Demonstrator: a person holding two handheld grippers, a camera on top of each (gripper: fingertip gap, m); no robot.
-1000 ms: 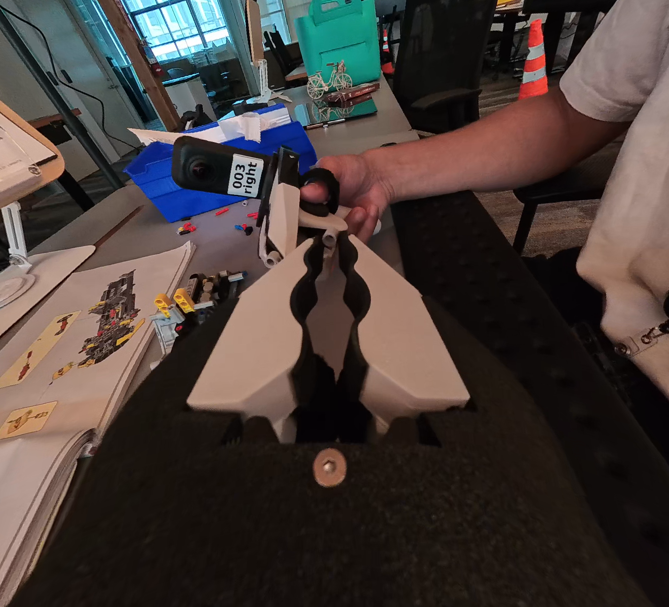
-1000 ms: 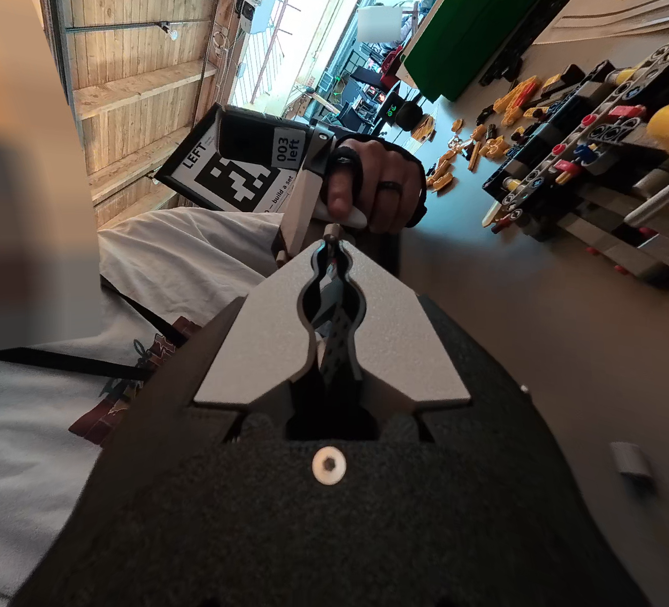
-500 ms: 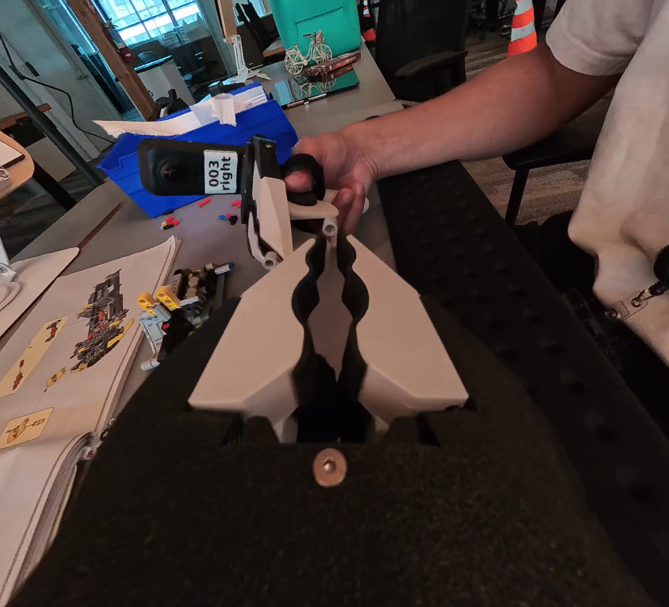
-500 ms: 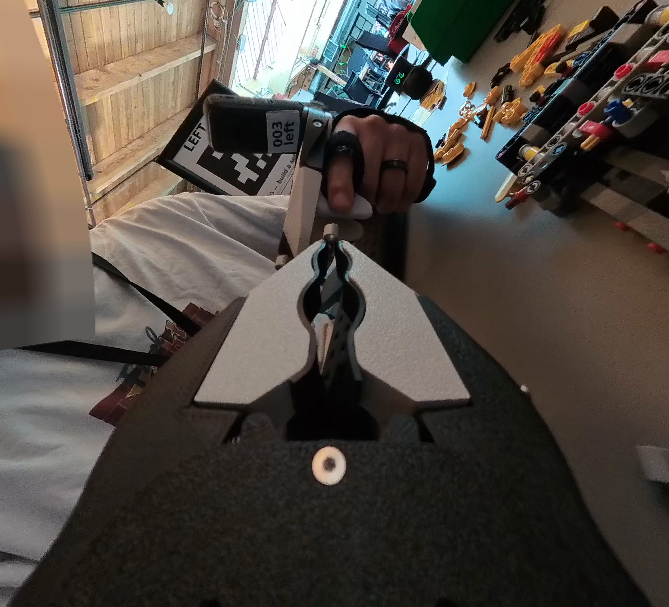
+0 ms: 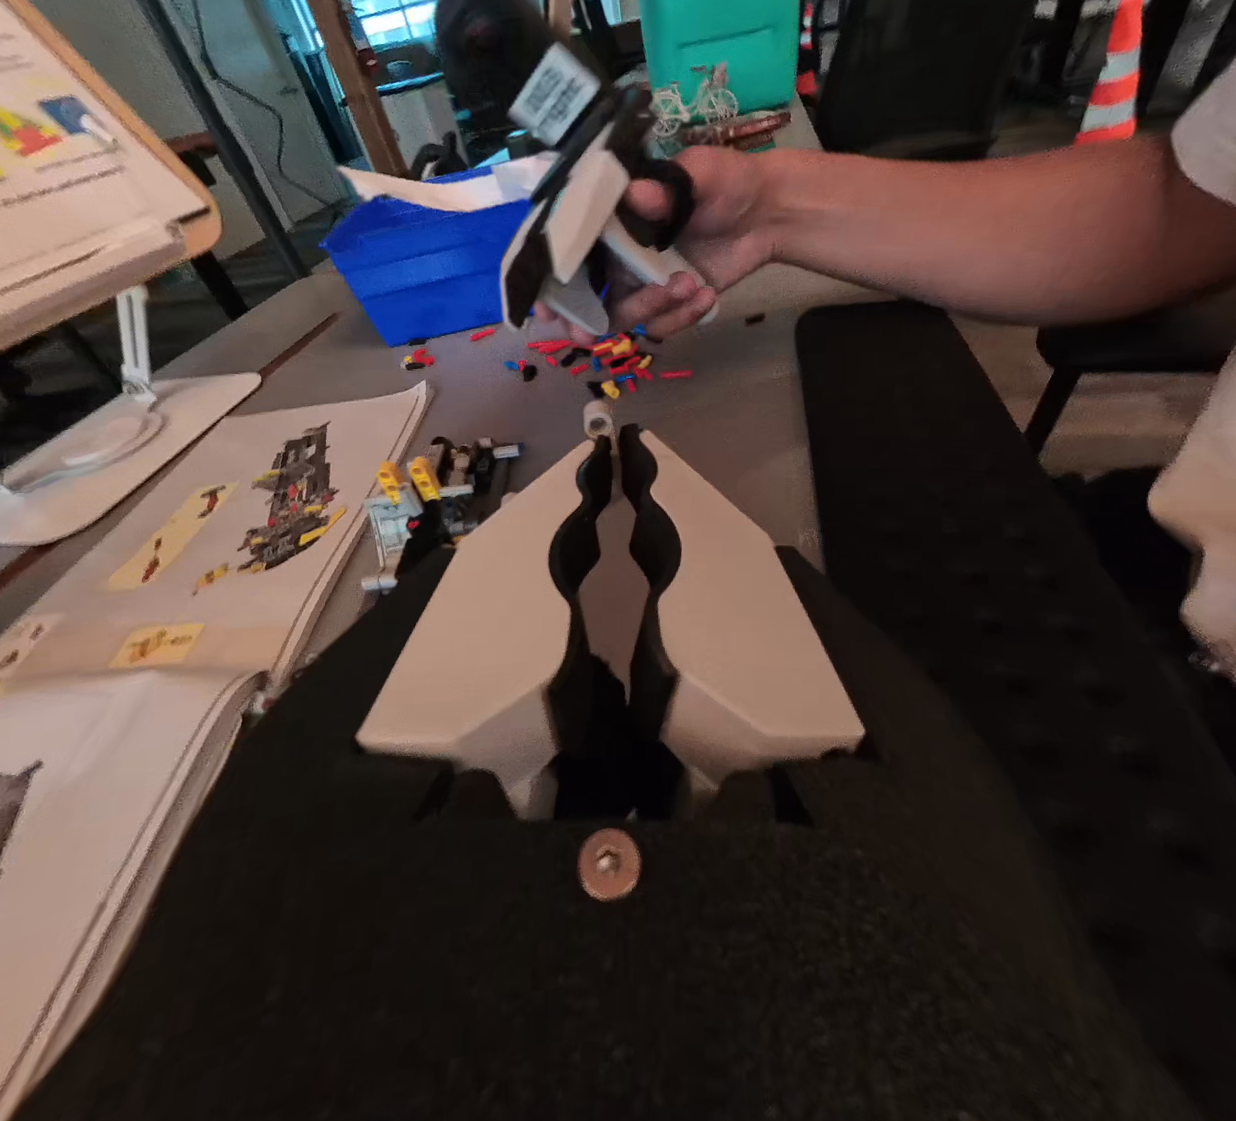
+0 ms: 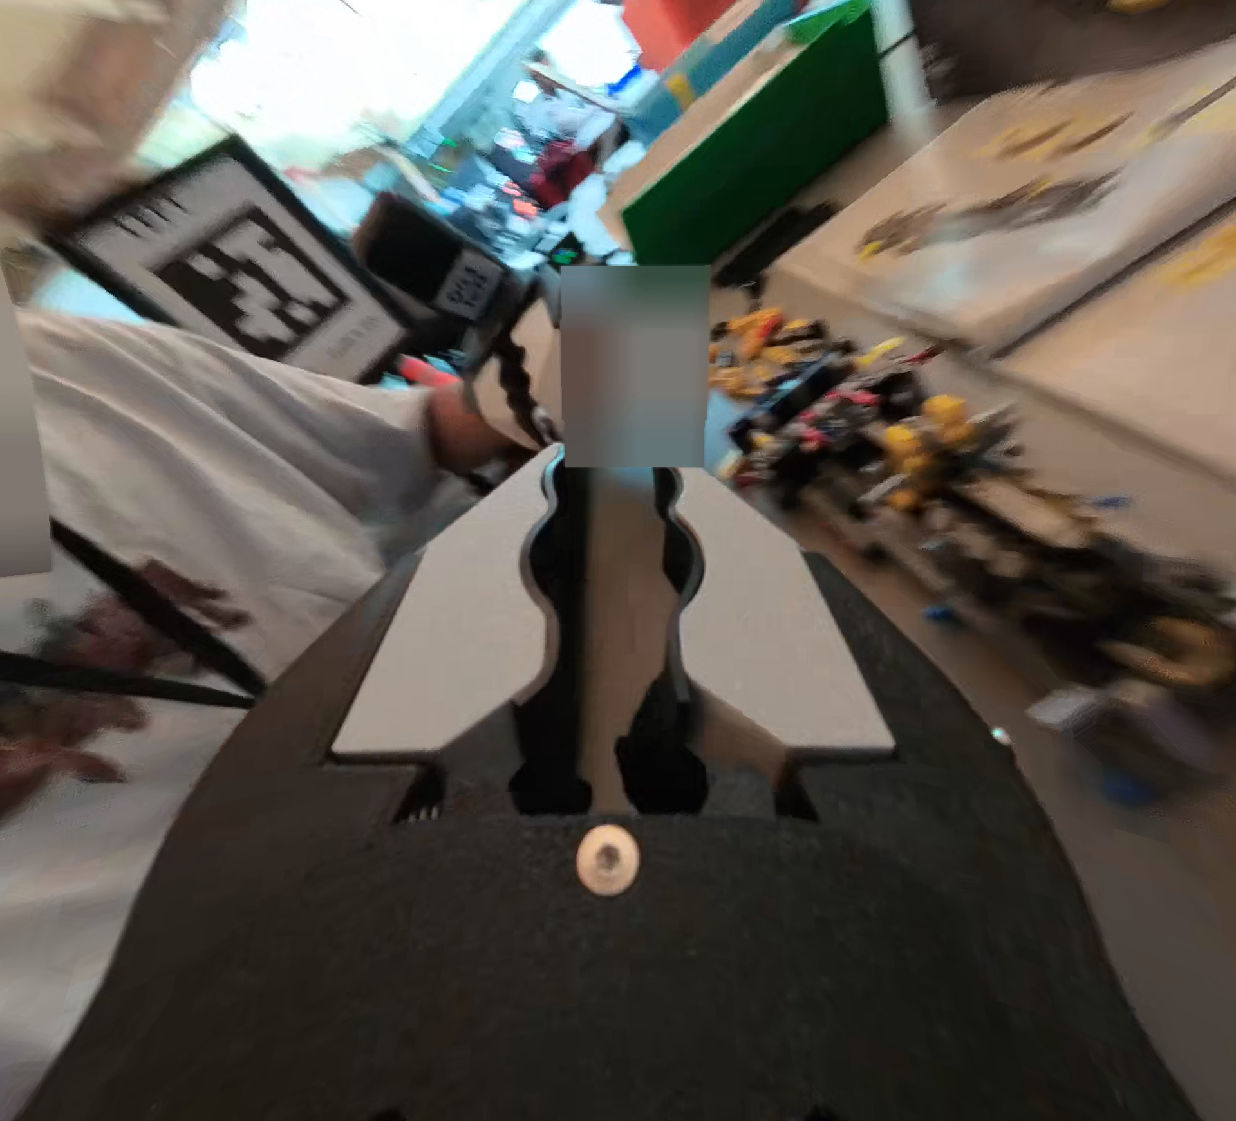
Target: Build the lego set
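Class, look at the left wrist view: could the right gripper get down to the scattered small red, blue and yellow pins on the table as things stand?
Probably yes. The right gripper hangs just above the scattered pins, with nothing between them.

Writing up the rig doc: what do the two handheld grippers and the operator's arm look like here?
Both grippers: left gripper and right gripper have pale grey wedge fingers with wavy black inner pads, on black textured bodies with one centre screw. Right unit carries a white sticker. Bare forearm, white short sleeve.

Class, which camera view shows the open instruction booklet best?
The left wrist view: the booklet lies open at the left, its pages sharp. The right wrist view shows only blurred pages at its upper right edge.
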